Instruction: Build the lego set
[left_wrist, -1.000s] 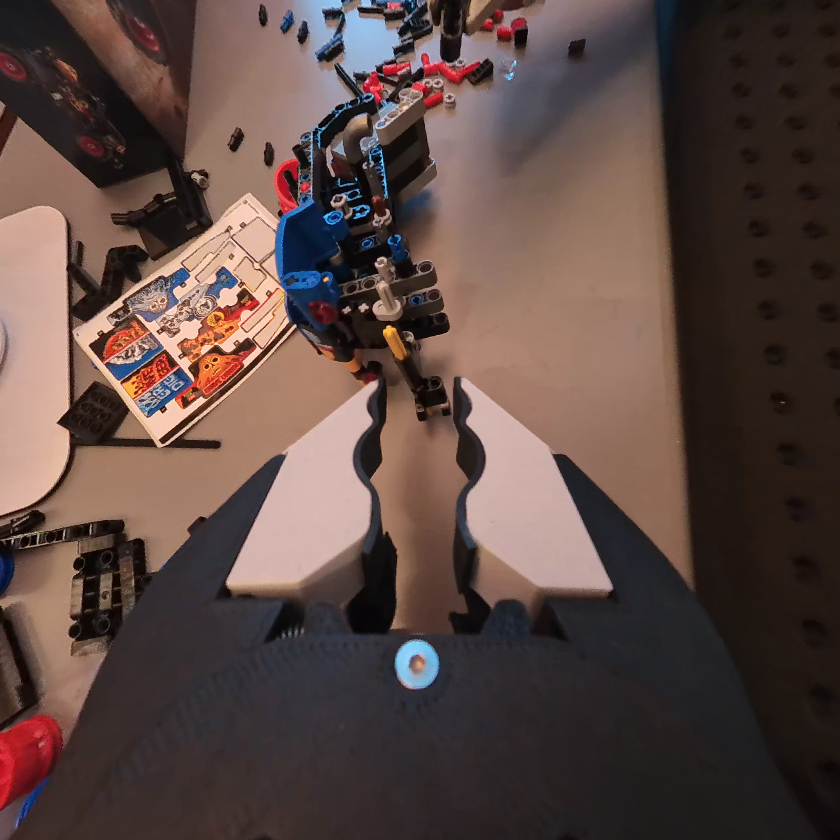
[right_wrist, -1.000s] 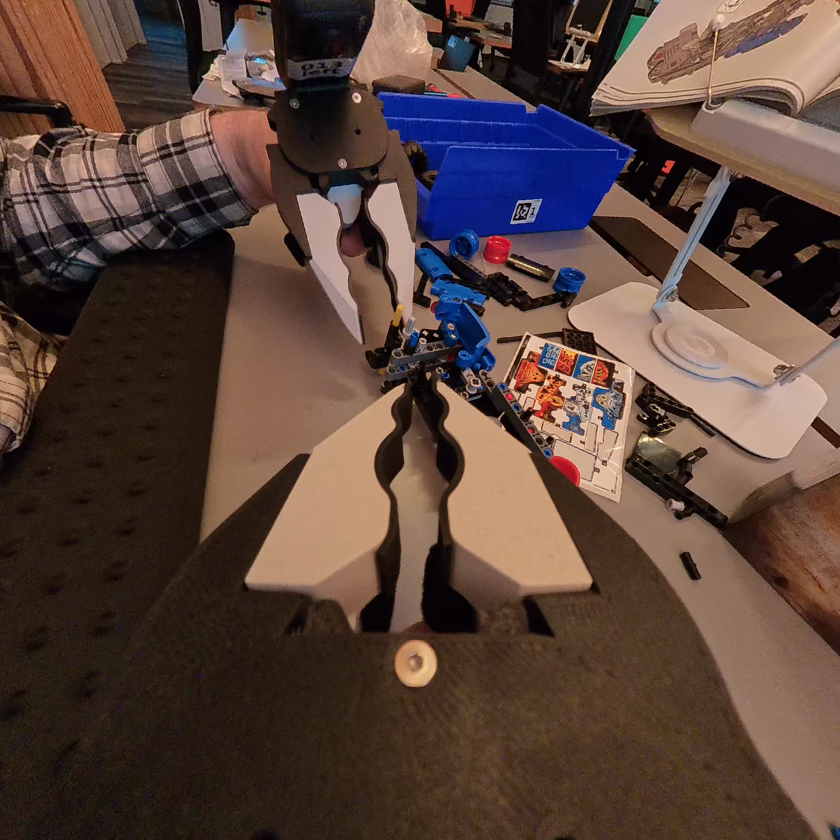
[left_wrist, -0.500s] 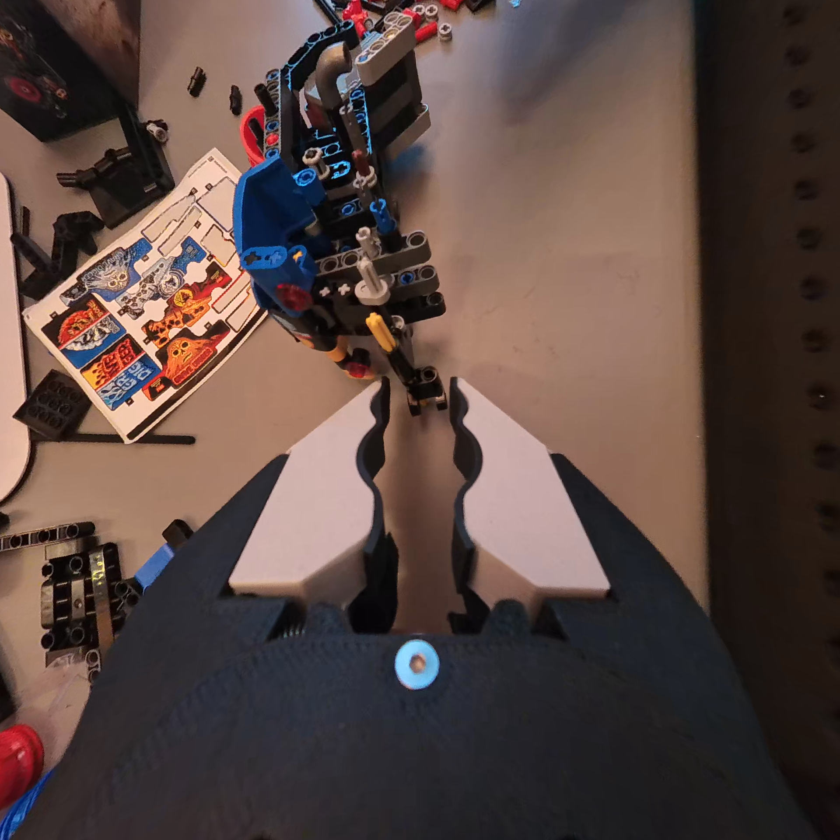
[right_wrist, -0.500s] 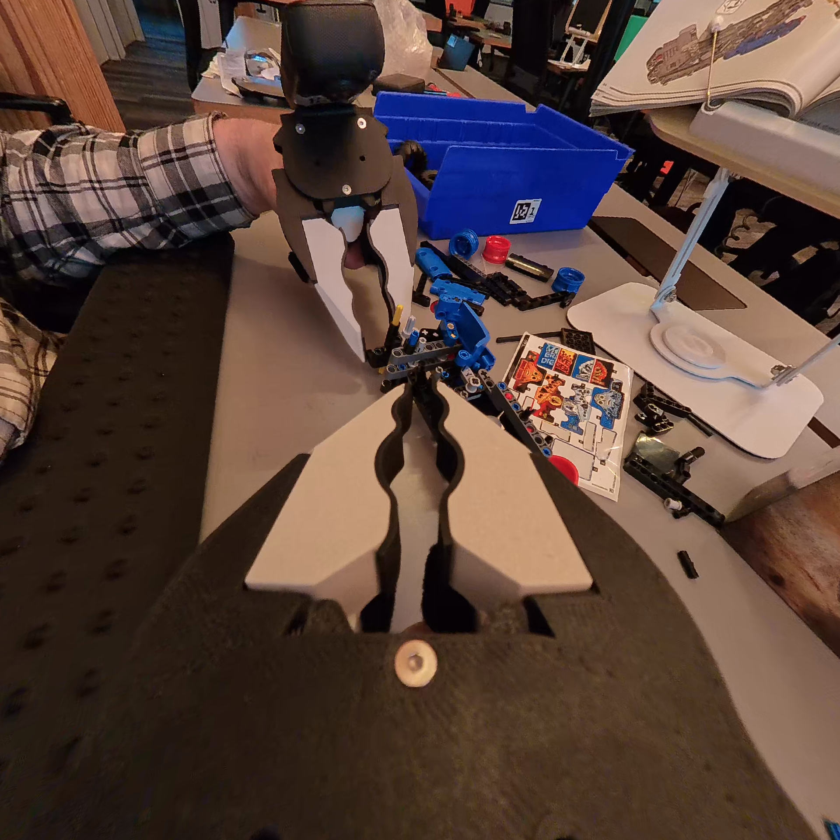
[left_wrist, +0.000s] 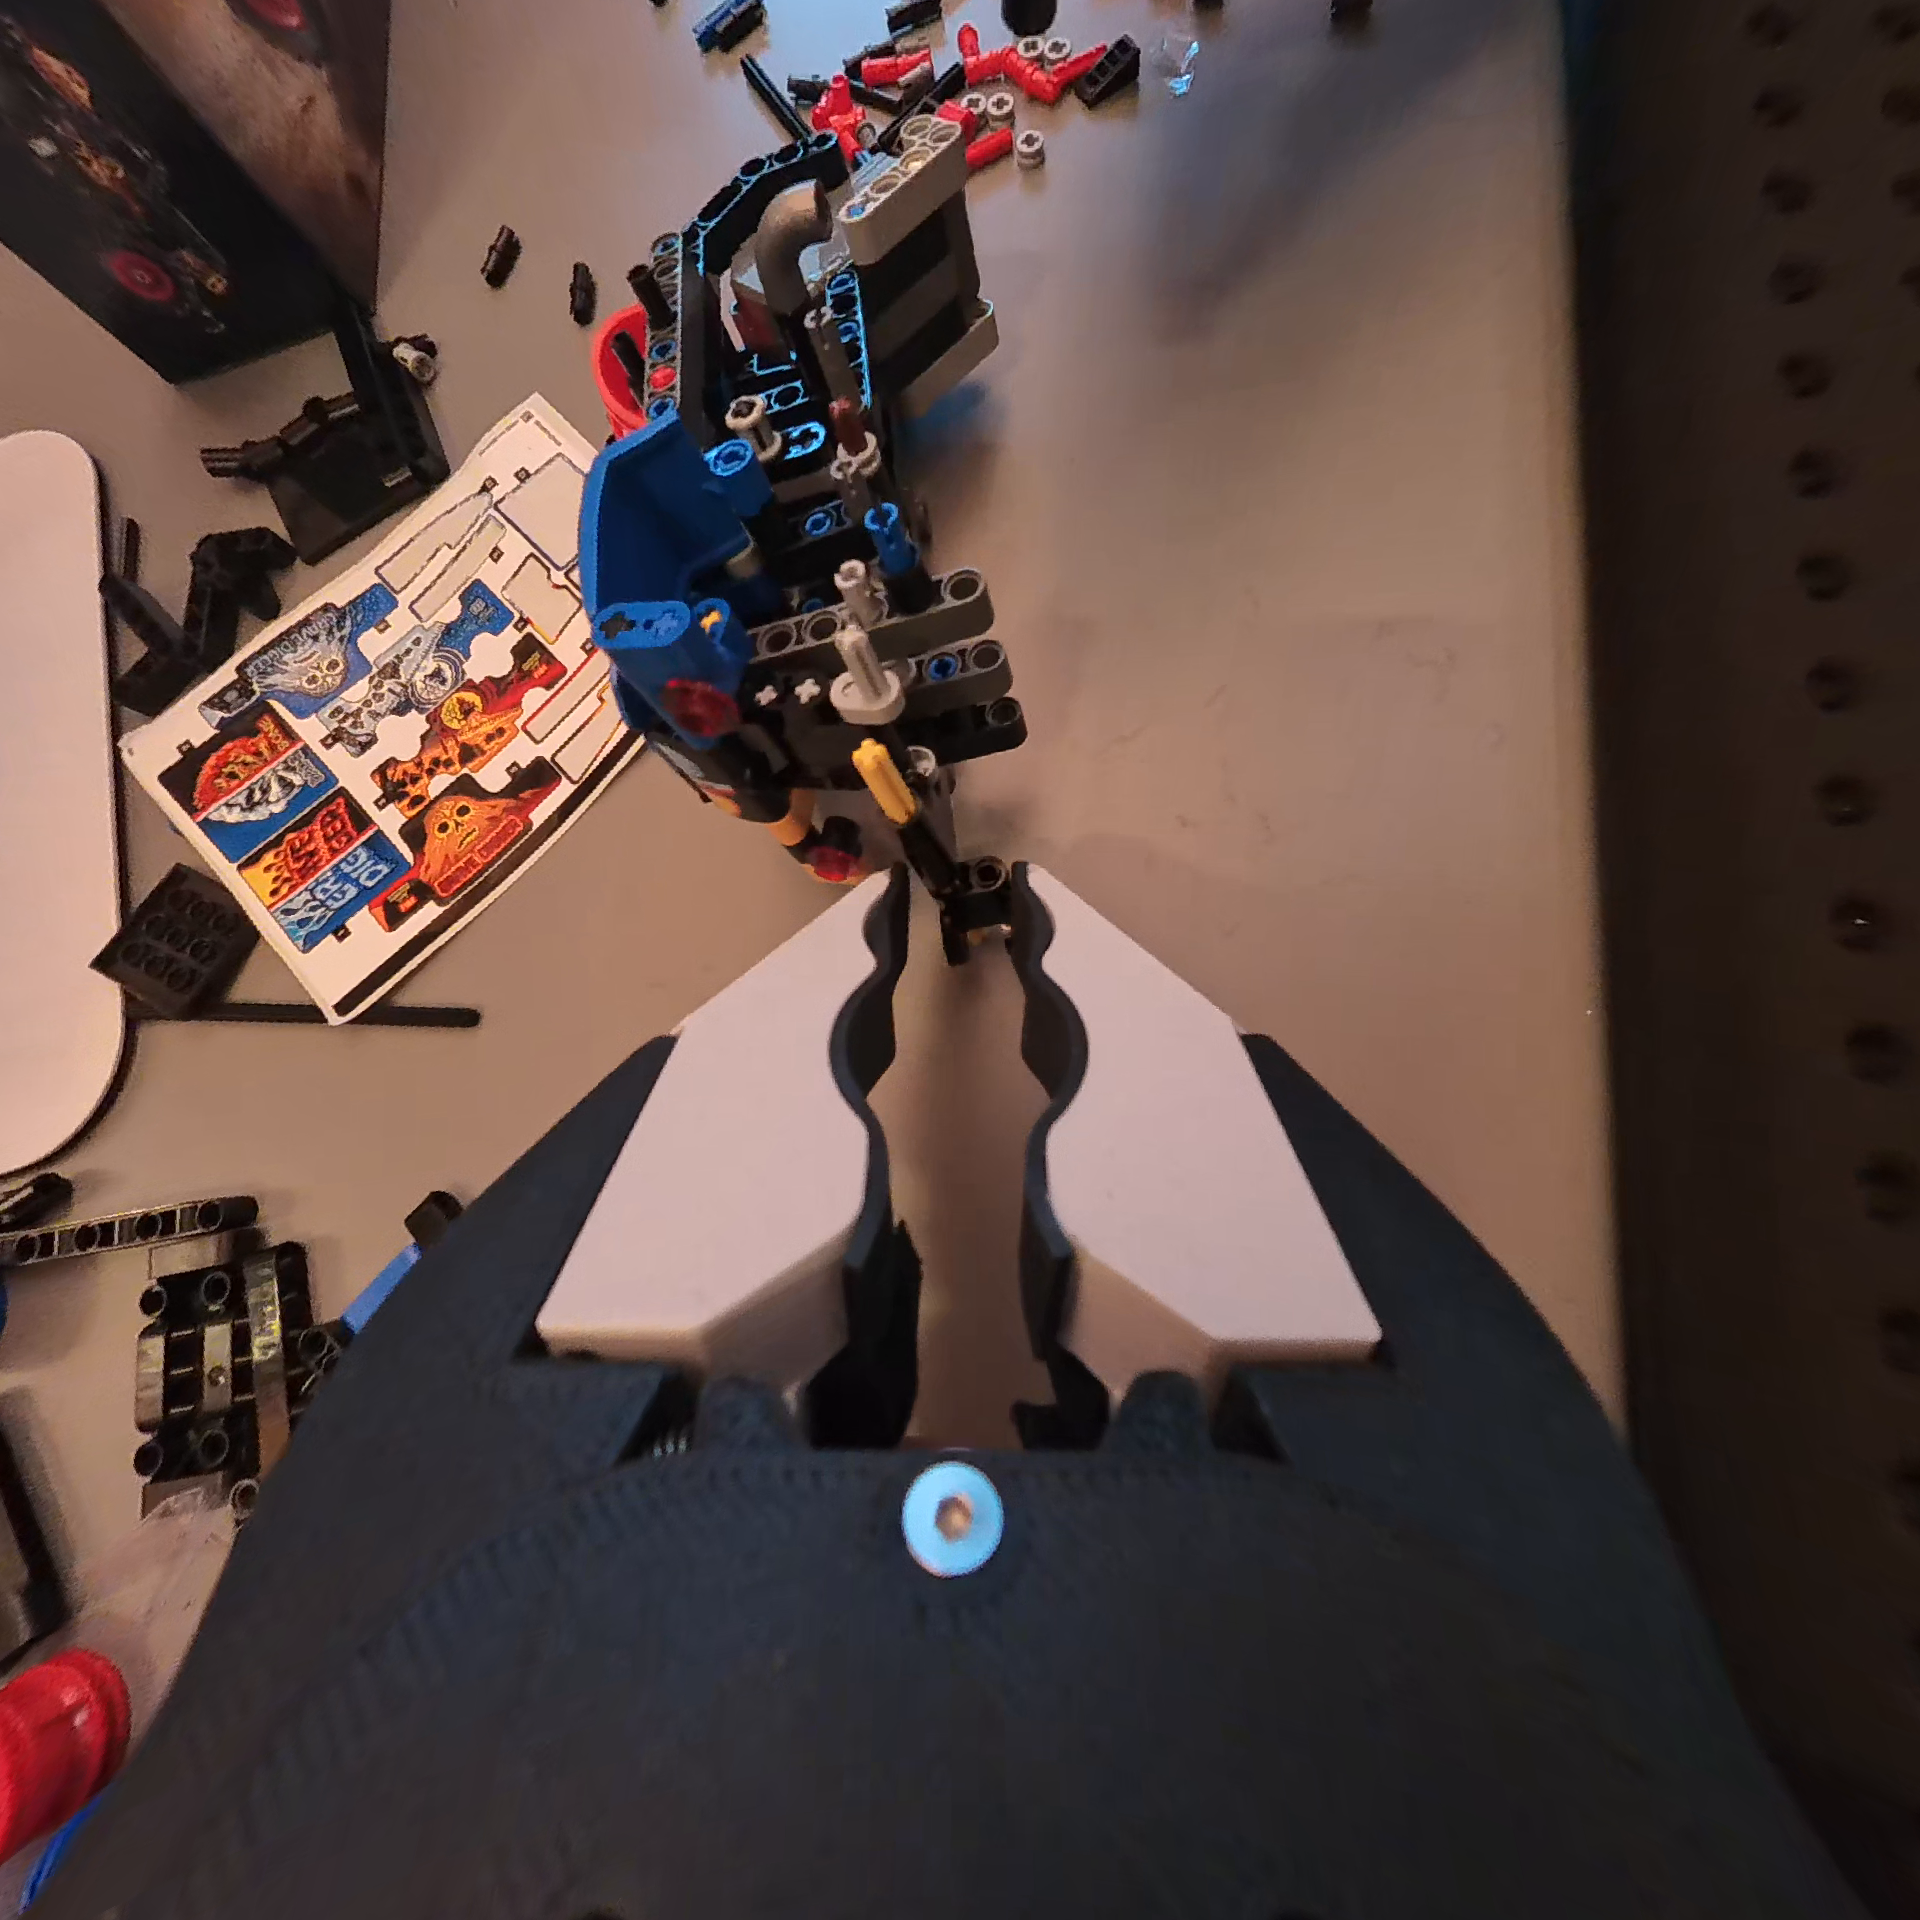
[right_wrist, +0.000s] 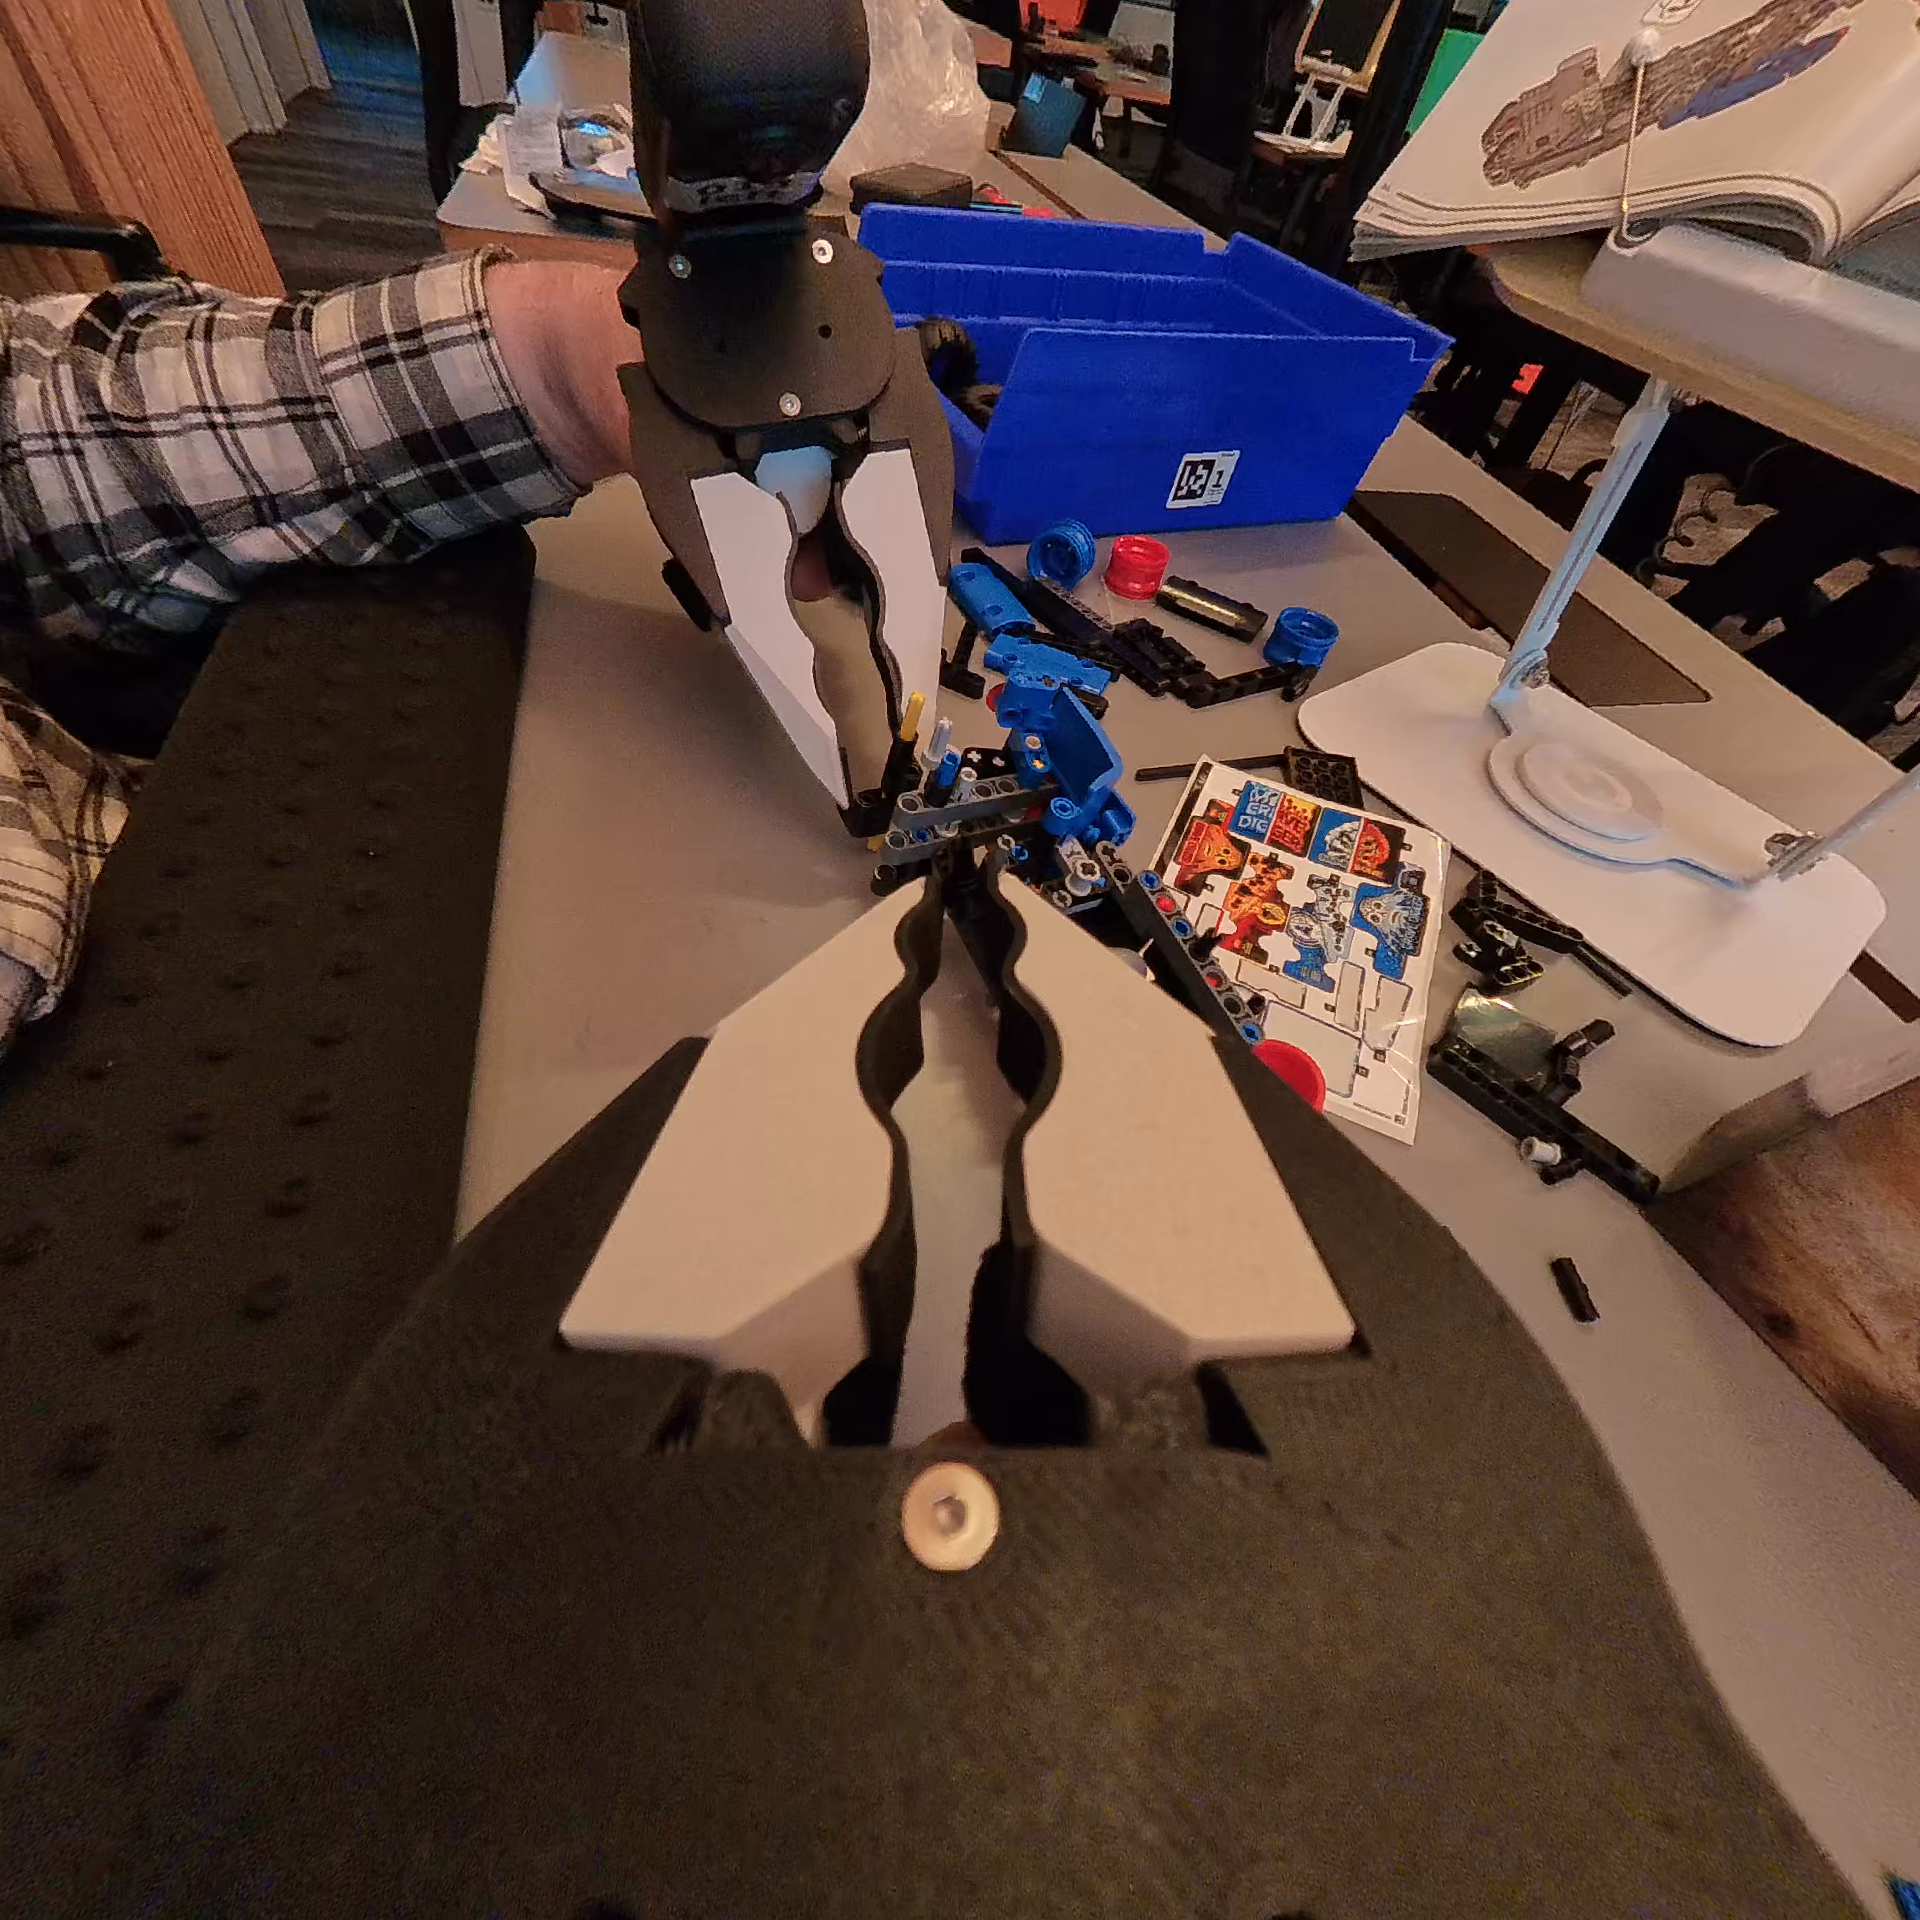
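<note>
The lego set (left_wrist: 821, 582) stands half-built, loose parts (left_wrist: 956, 83) still strewn about; left gripper (left_wrist: 956, 894) fingers apart around its black end piece, right gripper (right_wrist: 966, 904) pinching the frame.

Blue bin (right_wrist: 1195, 416) at table's far side, white lamp base (right_wrist: 1590, 831), dark foam mat (right_wrist: 208, 935)

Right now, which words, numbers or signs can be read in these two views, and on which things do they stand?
I do not copy out writing; these things bear it:
White sticker sheet with coloured pictures: bold printed words, legible, not quoted.
White tag on the blue plastic bin: a code mark and a figure, not quoted.
Dark cardboard box: too blurred to read.
Open paper booklet: only a drawing shows, no readable text.
</note>
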